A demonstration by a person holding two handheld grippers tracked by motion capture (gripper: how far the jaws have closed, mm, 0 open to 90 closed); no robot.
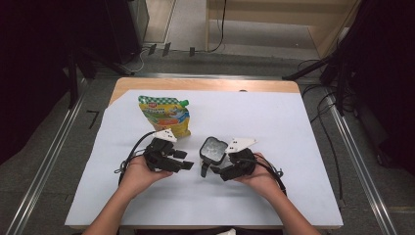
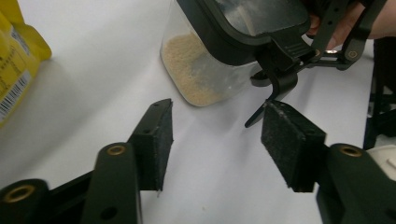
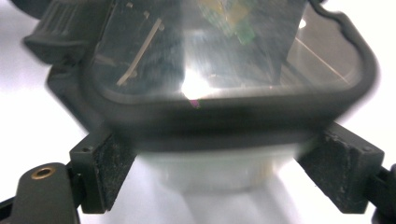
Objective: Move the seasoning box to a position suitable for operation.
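Note:
A clear container (image 1: 214, 149) with a black-rimmed lid and beige grains in its bottom leans tilted over the white sheet. My right gripper (image 1: 215, 169) is shut on it: in the right gripper view the pads (image 3: 109, 172) press the container's (image 3: 224, 70) clear walls just below the lid rim. My left gripper (image 1: 183, 160) is to its left with its jaws apart. In the left gripper view the left gripper (image 2: 215, 135) has nothing between its pads. The container's (image 2: 201, 70) black lid latch (image 2: 280, 79) hangs down just above the right-hand pad (image 2: 285, 140).
A yellow and green pouch (image 1: 165, 115) lies behind the left gripper; its yellow edge (image 2: 14, 70) is at the far left in the left gripper view. The white sheet (image 1: 274, 127) covers most of the wooden table. Metal rails run along the floor on both sides.

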